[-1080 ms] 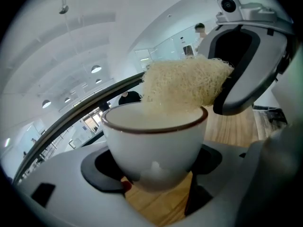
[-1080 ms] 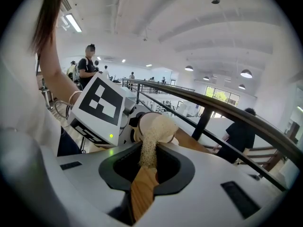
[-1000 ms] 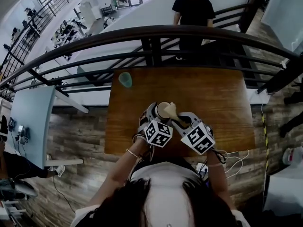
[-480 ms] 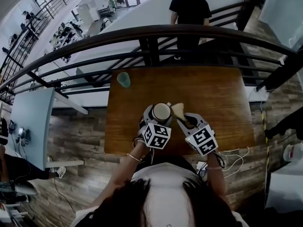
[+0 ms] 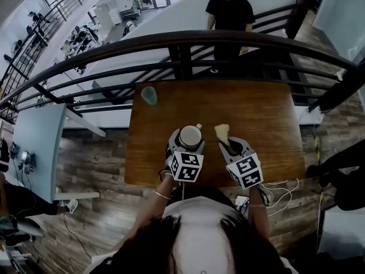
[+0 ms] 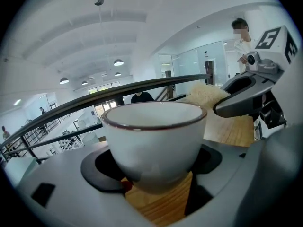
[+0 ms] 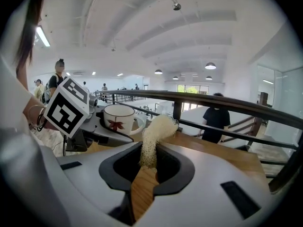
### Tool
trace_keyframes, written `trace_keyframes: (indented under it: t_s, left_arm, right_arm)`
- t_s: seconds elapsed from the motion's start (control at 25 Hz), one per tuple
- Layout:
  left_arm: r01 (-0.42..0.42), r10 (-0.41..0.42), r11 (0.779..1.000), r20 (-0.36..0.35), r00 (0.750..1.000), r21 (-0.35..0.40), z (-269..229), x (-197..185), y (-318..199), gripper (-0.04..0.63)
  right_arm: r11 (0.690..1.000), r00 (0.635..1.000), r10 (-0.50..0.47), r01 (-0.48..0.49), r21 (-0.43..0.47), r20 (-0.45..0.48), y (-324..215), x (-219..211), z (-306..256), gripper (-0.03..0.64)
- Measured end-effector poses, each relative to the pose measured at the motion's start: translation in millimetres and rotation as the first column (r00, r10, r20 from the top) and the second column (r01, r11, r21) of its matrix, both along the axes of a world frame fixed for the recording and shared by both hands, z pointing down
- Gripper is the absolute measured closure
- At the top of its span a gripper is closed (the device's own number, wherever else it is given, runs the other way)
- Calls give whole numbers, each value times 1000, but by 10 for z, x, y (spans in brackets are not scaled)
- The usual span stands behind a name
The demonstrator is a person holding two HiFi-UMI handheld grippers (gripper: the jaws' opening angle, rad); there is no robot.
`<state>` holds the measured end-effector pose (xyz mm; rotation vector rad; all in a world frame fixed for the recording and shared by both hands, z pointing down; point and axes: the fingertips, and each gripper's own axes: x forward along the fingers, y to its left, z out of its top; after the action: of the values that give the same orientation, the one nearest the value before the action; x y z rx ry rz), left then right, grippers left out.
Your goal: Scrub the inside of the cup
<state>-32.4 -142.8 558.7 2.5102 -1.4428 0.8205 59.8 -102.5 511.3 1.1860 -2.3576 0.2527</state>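
My left claw (image 5: 189,143) is clamped on the cup (image 6: 154,135), low on its round belly, mouth up, above the near edge of the table (image 5: 268,116). My right claw (image 5: 227,141) is pinched narrow on the scrubber (image 7: 152,137), which stands just right of the cup, clear of its rim.

To scrub well, I judge I should tip the cup's mouth toward the scrubber and push its free end down to the bottom. Then I would twist it against the wall with a firm left grip.

The cup is smooth glazed white ceramic, bowl-shaped, with a dark rim line, a red leaf print and a handle. The scrubber is pale, coarse and fibrous, and it bends at the tip.
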Motion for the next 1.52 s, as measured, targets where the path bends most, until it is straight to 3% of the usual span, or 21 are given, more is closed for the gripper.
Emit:
trace_keyframes:
  t_s: [0.8,1.52]
  left_arm:
    - [111,-115,993,-81,990,-50,40,-151,150,192]
    - [116,-124,990,-105,987,-76,62,-100,54,190]
  right_arm:
    - [983,980,181,-178,-40,85,39,436,115,537]
    - [984,982,172,-168,-55,78,-34,417,168,538]
